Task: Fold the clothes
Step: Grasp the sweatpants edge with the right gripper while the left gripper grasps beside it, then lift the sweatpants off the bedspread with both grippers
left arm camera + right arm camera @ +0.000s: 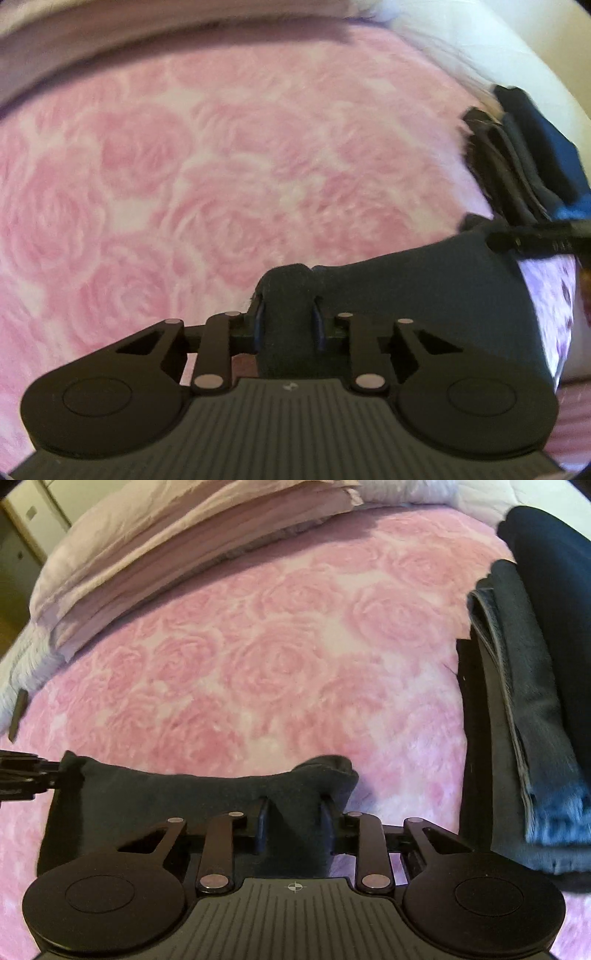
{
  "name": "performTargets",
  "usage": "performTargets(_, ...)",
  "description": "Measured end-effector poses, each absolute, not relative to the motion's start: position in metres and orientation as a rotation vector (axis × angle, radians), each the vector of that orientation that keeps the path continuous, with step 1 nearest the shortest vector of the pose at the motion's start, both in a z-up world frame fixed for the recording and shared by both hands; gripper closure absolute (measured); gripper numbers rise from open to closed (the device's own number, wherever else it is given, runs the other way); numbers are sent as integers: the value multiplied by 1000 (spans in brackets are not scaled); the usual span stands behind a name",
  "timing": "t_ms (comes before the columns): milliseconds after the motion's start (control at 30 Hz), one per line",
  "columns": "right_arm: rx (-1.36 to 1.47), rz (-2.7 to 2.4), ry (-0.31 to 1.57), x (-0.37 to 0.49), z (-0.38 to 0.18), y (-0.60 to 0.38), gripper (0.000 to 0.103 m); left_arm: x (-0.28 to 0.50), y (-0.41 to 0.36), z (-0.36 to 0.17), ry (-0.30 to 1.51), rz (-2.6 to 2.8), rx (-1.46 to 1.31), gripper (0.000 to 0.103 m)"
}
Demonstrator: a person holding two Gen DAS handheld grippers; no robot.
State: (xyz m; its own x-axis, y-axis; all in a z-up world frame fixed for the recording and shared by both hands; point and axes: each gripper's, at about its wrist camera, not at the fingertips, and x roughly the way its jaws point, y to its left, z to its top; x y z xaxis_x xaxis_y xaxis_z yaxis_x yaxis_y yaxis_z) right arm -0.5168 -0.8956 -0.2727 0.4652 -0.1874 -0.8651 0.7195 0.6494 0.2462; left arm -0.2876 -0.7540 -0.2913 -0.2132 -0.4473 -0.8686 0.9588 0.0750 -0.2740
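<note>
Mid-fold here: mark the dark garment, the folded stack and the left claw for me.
dark garment (207,790): right wrist view, on the cloth stretched between both claws.
folded stack (535,686): right wrist view, on the side of the grey top piece.
left claw (286,317): left wrist view, midway between fingertips, pinching the garment.

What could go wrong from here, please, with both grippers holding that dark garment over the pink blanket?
The left gripper and right gripper each pinch only a small bunch of the dark garment; one corner might slip out. Swinging right could also knock the stack of folded clothes.
</note>
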Motion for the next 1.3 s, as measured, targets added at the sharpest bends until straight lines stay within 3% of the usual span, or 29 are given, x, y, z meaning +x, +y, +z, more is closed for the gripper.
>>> performTargets(167, 614, -598, 997, -505, -282, -896, 71, -292, -767, -290, 1098, -1449, 717, 79)
performTargets(233, 504, -627, 1026, -497, -271, -880, 54, -293, -767, -289, 1104, -1446, 728, 79)
performTargets(267, 411, -647, 1037, -492, -263, -868, 52, -292, -767, -290, 1107, -1443, 728, 79)
performTargets(400, 242, -623, 970, -476, -235, -823, 52, -292, -767, -291, 1113, -1435, 724, 78)
performTargets(667, 335, -464, 1083, -443, -297, -822, 51, -294, -768, -293, 1106, -1424, 723, 77)
performTargets(900, 283, -468, 1067, -446, -272, -809, 50, -293, -769, -296, 1100, -1428, 732, 75)
performTargets(1133, 324, -462, 1077, -456, -275, -800, 50, -283, -761, -282, 1120, -1435, 694, 63)
performTargets(1300, 336, -447, 1014, -484, -237, -778, 50, -298, -720, -235, 905, -1504, 779, 72)
